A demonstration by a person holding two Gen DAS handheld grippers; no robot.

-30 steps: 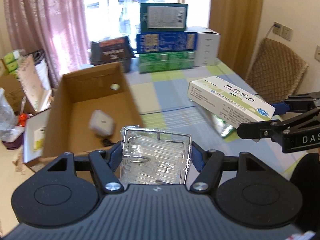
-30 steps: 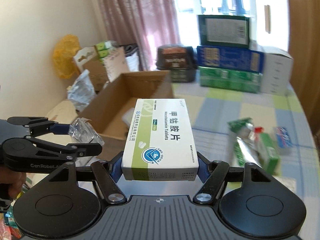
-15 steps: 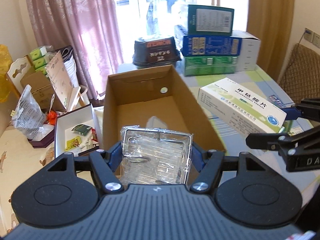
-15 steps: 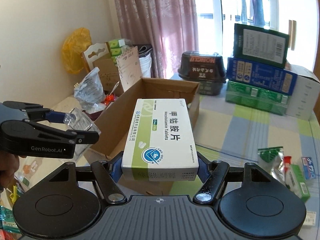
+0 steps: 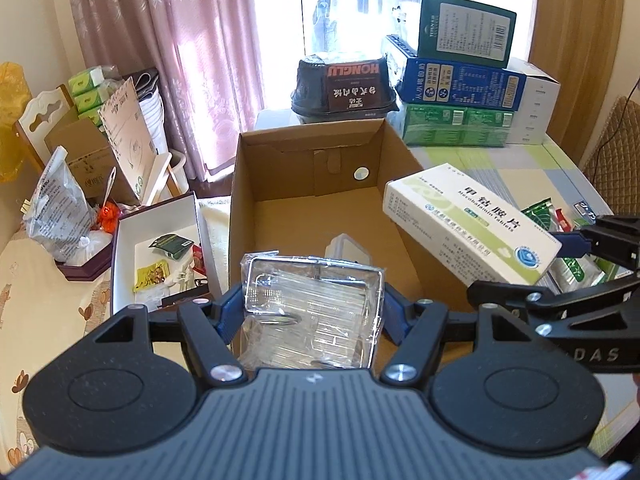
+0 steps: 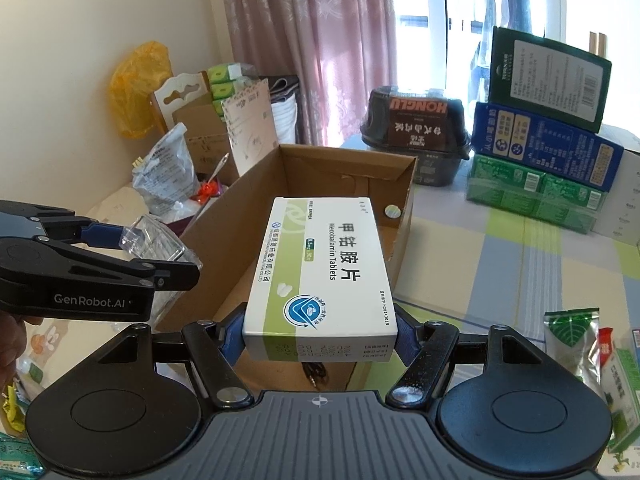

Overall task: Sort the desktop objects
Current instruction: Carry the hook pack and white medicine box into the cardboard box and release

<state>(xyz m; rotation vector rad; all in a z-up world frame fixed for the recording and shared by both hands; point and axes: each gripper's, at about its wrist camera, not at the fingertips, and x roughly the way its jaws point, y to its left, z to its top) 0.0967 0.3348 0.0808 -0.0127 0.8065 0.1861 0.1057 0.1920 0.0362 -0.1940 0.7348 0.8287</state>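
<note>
"Mecobalamin Tablets" on white box (image 6: pixel 320 268)

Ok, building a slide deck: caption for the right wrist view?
Right gripper carries a medicine box toward the open cardboard box.

light: bright daylight from window (image 5: pixel 344 4) | glare: panes blown out | edges: fisheye bending, dark corners | focus: sharp

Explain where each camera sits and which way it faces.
Left wrist: on the left claw, looking forward and down into the cardboard box; it grips a clear plastic packet; the right claw enters at right.
Right wrist: on the right claw, gripping a tablet box; the left claw enters at left.
Shared: cardboard box, both claws, stacked cartons.
</note>
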